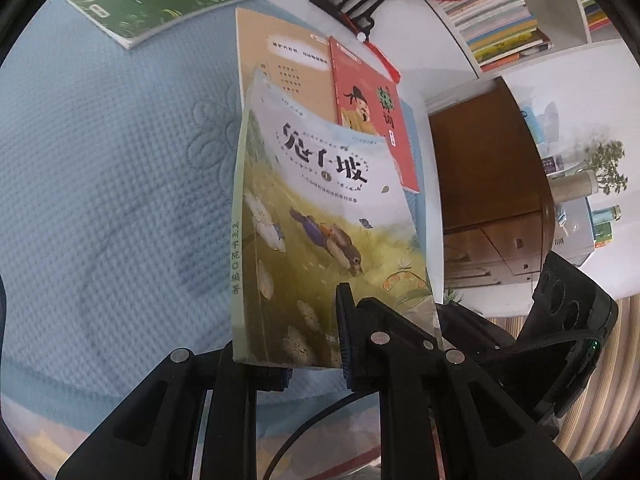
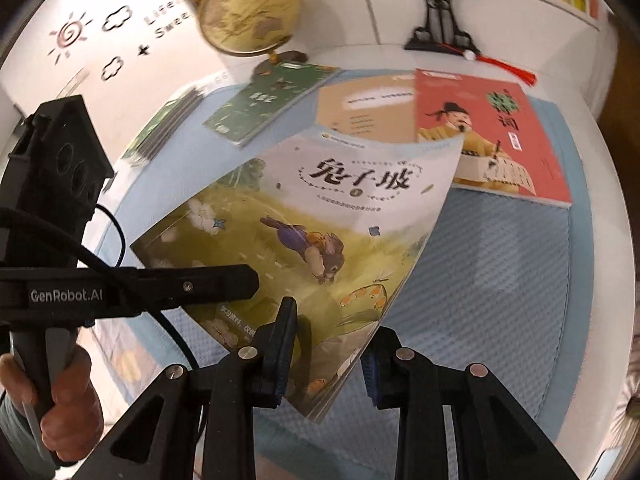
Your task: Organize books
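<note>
Left wrist view, left gripper (image 1: 316,344) pinching rabbit book (image 1: 320,216) bottom edge, right gripper (image 2: 328,352) spread around its corner.

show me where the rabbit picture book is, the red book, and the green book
rabbit picture book (image 2: 320,216), right wrist view, on its front cover.
red book (image 2: 492,136), right wrist view, on its cover illustration.
green book (image 1: 160,0), left wrist view, on the cover's middle.
</note>
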### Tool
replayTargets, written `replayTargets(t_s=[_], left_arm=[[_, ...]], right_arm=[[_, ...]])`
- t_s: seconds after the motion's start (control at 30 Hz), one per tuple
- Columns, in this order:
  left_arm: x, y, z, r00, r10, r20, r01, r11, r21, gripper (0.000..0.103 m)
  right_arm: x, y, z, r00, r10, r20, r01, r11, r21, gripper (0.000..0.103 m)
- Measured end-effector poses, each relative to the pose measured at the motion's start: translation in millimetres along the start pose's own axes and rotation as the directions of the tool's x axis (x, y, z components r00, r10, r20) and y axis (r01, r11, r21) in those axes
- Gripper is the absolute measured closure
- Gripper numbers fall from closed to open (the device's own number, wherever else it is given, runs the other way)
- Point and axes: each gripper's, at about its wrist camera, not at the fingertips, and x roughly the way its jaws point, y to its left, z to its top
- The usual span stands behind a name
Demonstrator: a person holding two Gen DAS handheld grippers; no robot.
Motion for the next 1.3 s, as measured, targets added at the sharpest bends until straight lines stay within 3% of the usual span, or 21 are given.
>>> replayTargets(t_s=[0.27,0.47,0.87,1.1,1.3], left_arm=[[-29.0,-2.5,-10.0,0.998,0.027,0.052,-0.028,0.999,0.026,0.089],[-51.3,9.7,-9.0,0.996,0.007,0.086,-0.01,0.999,0.03,0.089],[-119.0,82.6,22.5,0.997,-0.026,0.079,0.021,0.998,0.059,0.088],[-197.7,141.4,66.4,0.987,-0.04,0.156,0.031,0.998,0.06,0.088],[-254.7,189.6,117.7,0.967,0.011,0.253,-0.032,0.996,0.08,0.088]], right_arm=[[-16.0,32.0,-6.4,0.998,-0.032,0.049,0.038,0.991,-0.13,0.075],[-24.2,58.3,3.5,0.995,-0.033,0.091,0.05,0.982,-0.185,0.075],[9.2,132.3,34.0,0.996,-0.008,0.091,0.021,0.99,-0.142,0.074],[33.3,196.6,92.4,0.988,0.033,0.151,-0.011,0.989,-0.146,0.073],[67.9,260.1,156.9,0.974,0.093,0.207,-0.053,0.98,-0.19,0.073]])
